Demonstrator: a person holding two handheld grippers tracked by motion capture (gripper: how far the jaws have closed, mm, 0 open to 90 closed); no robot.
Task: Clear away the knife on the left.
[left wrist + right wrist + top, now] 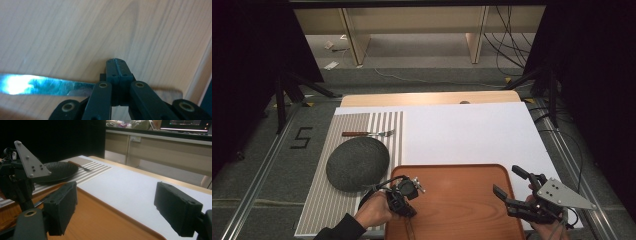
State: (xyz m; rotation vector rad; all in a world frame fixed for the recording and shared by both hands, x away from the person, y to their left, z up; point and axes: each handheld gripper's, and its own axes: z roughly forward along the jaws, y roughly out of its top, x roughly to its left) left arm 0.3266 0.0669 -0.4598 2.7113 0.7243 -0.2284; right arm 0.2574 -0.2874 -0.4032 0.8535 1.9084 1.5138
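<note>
On the table [472, 130], in the high view, a wooden tray [462, 200] is sitting at the near edge, with a dark round plate [357, 163] and a fork [368, 133] lying on the striped mat [362, 125] to its left. The left gripper [404, 192] is pointing down over the tray's left part; the right gripper [509, 182] is hovering at the tray's right edge, jaws spread.

In the left gripper view, the left gripper [117, 68] is pressing its jaws together on a knife [47, 85], whose blade is stretching left across the tray [75, 37].

In the right gripper view, the right gripper [115, 202] is holding its jaws wide apart above the tray [100, 220], the plate [60, 171] lying beyond.
</note>
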